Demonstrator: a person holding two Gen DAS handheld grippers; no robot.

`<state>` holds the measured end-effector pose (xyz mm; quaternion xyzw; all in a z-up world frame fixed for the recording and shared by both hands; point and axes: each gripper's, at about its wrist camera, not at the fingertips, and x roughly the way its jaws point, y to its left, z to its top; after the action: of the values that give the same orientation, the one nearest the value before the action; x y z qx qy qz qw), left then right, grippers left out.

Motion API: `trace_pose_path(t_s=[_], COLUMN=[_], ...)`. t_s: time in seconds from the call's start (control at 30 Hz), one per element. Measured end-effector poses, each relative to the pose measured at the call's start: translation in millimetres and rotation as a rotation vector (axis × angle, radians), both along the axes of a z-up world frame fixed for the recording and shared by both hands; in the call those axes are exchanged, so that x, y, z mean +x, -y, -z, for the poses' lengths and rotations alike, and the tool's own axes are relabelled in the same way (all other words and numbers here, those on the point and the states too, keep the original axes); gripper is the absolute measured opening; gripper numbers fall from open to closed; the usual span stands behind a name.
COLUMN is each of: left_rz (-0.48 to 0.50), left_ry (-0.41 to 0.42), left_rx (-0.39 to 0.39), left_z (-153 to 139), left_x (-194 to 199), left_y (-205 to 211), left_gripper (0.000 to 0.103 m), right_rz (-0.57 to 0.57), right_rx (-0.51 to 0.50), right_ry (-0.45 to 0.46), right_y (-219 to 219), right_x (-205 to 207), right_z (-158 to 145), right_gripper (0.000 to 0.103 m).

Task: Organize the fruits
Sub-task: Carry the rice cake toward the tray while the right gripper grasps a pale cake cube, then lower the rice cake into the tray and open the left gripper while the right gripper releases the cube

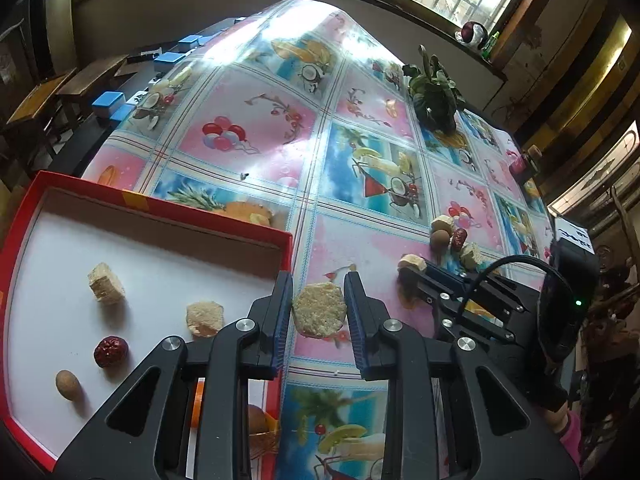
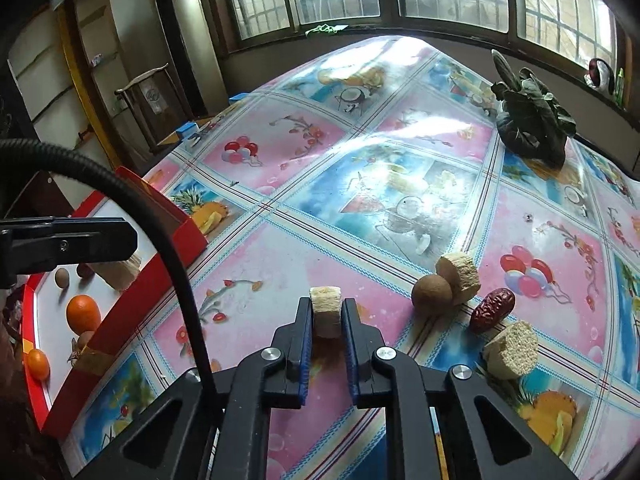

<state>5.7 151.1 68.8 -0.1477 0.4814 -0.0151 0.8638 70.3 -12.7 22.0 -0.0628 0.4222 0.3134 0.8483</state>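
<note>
Table: a glossy oilcloth (image 2: 280,264) printed with fruit, balloons and drinks covers it; a dark leafy vegetable (image 2: 532,124) lies toward the far right edge.
Tray: a red-rimmed box (image 1: 168,208) with a white floor sits at the table's left edge.
In the tray: a pale corn-cob chunk (image 1: 106,283), a flatter cob slice (image 1: 205,317), a red jujube (image 1: 111,351) and a small brown longan-like fruit (image 1: 67,385); the right wrist view also shows an orange (image 2: 83,313) and a smaller orange fruit (image 2: 38,364) at the near end.
Loose pile: on the cloth well right of the tray, a brown round fruit (image 2: 431,293) touches an upright cob piece (image 2: 460,276); a second jujube (image 2: 491,309) lies just beside them, and another cob chunk (image 2: 512,350) nearer.
Left gripper (image 1: 319,309): points steeply down beside the tray's right wall, jaws pinching a round cob slice (image 1: 319,309) by its edges.
Right gripper (image 2: 326,316): angled down over the cloth between tray and pile, jaws pressed on a cob piece (image 2: 326,312) stood on end.
In the way: the left gripper's black cable (image 2: 160,240) arcs across the right wrist view in front of the tray.
</note>
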Motion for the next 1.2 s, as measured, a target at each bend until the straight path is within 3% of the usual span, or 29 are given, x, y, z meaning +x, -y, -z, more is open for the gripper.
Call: trace_pose_path(t_s=[0.33, 0.6, 1.2], left_rz=[-0.045, -0.084, -0.103], left_ry=[0.018, 0.022, -0.02], left_rx=[0.025, 0.049, 0.152], left_z=[-7, -10, 20], left_x=[-37, -75, -125], left_y=[-31, -62, -95], left_gripper=[0.025, 0.026, 0.026], right_rz=[-0.003, -0.067, -0.257], right_rx=[0.09, 0.138, 0.118], right_ry=[0.039, 0.061, 0.024], right_y=[6, -22, -109], right_x=[-54, -96, -149], right_z=[-36, -54, -47], right_gripper=[0.014, 0.014, 0.014])
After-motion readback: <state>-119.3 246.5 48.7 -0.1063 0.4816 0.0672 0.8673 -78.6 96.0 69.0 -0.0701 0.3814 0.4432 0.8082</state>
